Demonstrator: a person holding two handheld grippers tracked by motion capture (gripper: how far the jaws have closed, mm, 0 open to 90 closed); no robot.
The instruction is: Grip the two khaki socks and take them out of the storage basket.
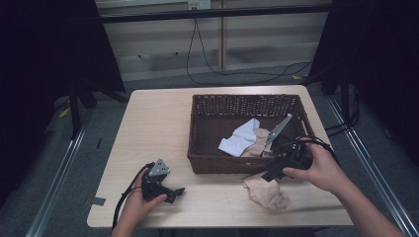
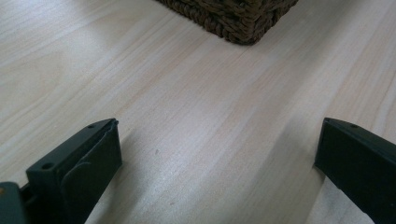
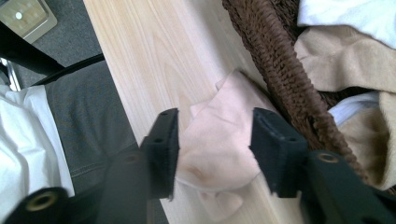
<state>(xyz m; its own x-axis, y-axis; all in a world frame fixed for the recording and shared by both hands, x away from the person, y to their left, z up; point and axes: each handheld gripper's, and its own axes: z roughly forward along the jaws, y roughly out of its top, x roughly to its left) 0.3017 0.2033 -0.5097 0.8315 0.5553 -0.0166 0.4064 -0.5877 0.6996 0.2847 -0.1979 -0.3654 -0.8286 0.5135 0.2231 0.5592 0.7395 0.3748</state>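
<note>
Peach cloth (image 1: 266, 191) lying on bench (image 1: 158, 128) just outside wicker basket (image 1: 198, 129), between parted jaws of right claw (image 3: 214, 151), unpressed. White and beige cloths (image 1: 245, 139) remaining in basket, judged pending. Left claw (image 2: 219, 154) being held wide apart, empty.

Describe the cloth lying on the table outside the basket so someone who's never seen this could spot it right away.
Start at the dark woven basket on the pale wooden table. Just outside its near wall, below the right gripper, lies a crumpled peach cloth. Unlike the white cloth and the tan cloth, it sits on the bare tabletop, not inside the basket.
</note>
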